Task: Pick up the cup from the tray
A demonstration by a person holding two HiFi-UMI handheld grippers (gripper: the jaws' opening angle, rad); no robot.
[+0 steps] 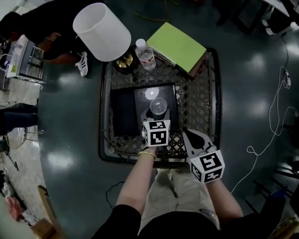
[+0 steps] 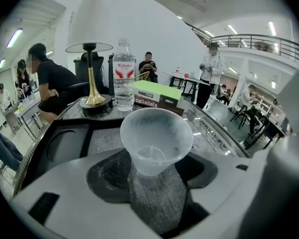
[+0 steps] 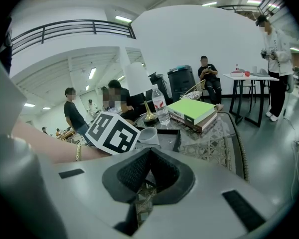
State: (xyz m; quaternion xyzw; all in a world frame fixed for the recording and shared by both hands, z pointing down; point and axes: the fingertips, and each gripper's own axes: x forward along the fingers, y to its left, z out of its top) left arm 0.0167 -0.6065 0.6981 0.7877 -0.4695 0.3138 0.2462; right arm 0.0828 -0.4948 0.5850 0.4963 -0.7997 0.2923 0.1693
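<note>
A clear plastic cup point(image 1: 158, 105) stands on a grey mat in the black tray point(image 1: 120, 114) on the lattice table. In the left gripper view the cup point(image 2: 156, 138) fills the middle, its lower wall sitting between the two dark pads point(image 2: 107, 171), which appear to lie against its sides. My left gripper point(image 1: 157, 115) reaches over the table's near edge to the cup. My right gripper point(image 1: 193, 136) hovers at the near right edge of the table, off the tray, its pads meeting with nothing between them point(image 3: 149, 153).
Behind the tray stand a lamp with a white shade point(image 1: 102, 31), a water bottle point(image 1: 146, 55) and a stack of books with a green cover point(image 1: 177, 46). The table's raised rim point(image 1: 217, 108) runs around the edge. A person crouches at the far left point(image 1: 35, 24). A white cable point(image 1: 276, 113) lies on the floor.
</note>
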